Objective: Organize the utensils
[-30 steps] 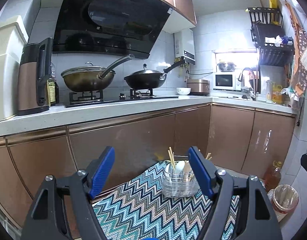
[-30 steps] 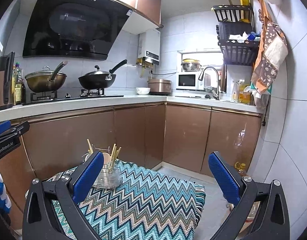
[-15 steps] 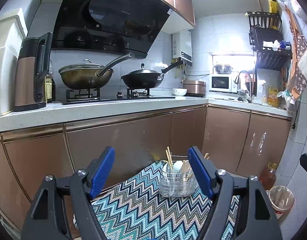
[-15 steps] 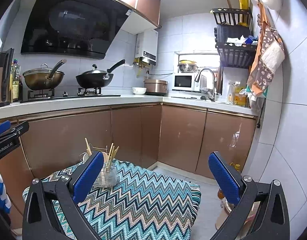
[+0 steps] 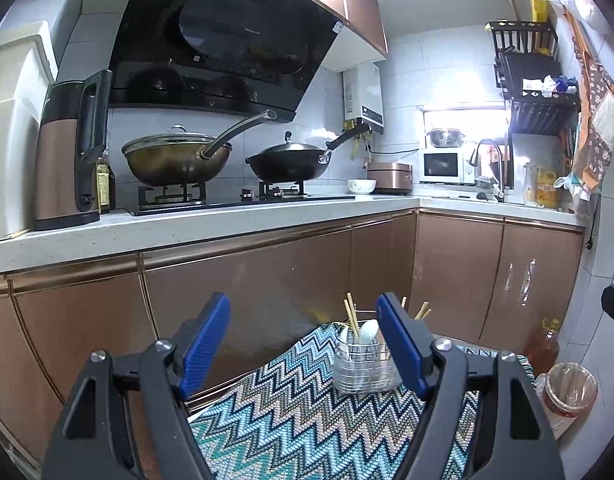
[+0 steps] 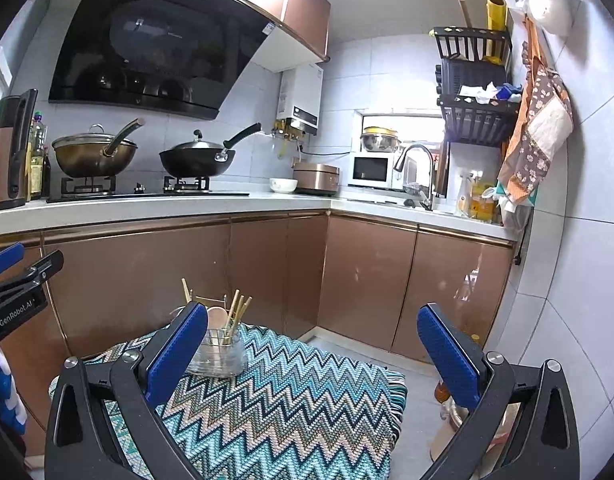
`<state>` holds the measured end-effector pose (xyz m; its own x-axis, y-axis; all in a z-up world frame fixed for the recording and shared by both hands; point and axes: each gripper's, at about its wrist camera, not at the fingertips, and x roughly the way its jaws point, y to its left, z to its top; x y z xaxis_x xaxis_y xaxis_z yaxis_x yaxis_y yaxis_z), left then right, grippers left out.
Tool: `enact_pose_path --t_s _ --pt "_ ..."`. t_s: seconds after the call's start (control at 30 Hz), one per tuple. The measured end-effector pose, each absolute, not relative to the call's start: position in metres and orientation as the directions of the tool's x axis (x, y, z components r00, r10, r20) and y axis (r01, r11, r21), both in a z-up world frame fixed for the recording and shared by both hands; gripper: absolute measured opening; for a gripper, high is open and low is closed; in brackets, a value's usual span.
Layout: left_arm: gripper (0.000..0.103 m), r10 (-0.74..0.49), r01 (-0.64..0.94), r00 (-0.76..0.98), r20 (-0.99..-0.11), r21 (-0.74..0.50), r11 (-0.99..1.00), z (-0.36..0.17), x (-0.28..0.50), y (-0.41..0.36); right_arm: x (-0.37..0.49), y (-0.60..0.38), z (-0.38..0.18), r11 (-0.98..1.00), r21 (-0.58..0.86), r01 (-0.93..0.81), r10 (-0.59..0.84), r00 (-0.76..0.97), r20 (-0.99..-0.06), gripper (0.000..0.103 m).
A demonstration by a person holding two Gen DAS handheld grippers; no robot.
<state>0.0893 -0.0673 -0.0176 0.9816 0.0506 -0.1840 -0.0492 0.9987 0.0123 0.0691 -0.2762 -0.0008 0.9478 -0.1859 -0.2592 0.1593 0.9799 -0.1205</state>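
**Both grippers held apart above the cloth, nothing in them**

The utensil holder [image 5: 366,364] stands on the zigzag cloth [image 5: 307,420], toward its far edge, close in front of the brown cabinet doors [image 5: 247,292]. It is a clear, wire-ribbed cup. Wooden chopsticks [image 5: 350,314] poke up out of it at a slant, and a white spoon [image 5: 369,330] stands among them; from my right side I also see a pale wooden spoon [image 6: 215,316] in it, beside more chopsticks [image 6: 239,312].

My left gripper [image 5: 303,344] is spread wide, blue pads apart, with nothing between them. Its right finger [image 5: 399,344] overlaps the holder in the view, but I cannot tell whether it touches; the holder looks to sit farther off. My right gripper [image 6: 313,354] is spread even wider and holds nothing. Its left finger [image 6: 177,354] covers the near side of the holder in that view. The left gripper's body shows at the left edge of the right view.

Beyond the cloth, the white counter [image 5: 187,228] carries a stove with a lidded brass-coloured wok [image 5: 175,160] and a black wok [image 5: 291,162]. A brown kettle [image 5: 69,156] stands at the left. In the corner sit a microwave [image 6: 371,168] and a tap [image 6: 417,168]. A bin [image 5: 569,392] stands on the floor by the wall, with a bottle of oil [image 5: 543,344] next to it.
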Motion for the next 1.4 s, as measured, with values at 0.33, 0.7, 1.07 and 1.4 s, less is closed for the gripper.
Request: enact_pose_path --t_s 0.33,0.7,1.07,1.4 --pt "0.074 0.07 -0.069 0.98 -0.188 0.012 0.998 -0.018 0.09 -0.062 0.076 -0.272 -0.005 0.984 -0.123 0.127 -0.157 0.949 -0.274 0.103" --pt "0.074 0.089 -0.087 0.976 -0.198 0.018 0.996 -0.023 0.094 -0.061 0.082 -0.273 -0.009 0.986 -0.123 0.109 -0.14 0.949 -0.284 0.103" --pt "0.074 0.091 -0.09 0.975 -0.204 0.017 0.996 -0.024 0.091 -0.06 0.083 -0.273 -0.012 0.988 -0.119 0.102 -0.133 0.947 -0.291 0.103" --pt "0.074 0.089 -0.089 0.976 -0.199 0.011 0.996 -0.024 0.089 -0.059 0.081 -0.272 -0.012 0.987 -0.119 0.105 -0.135 0.949 -0.285 0.103"
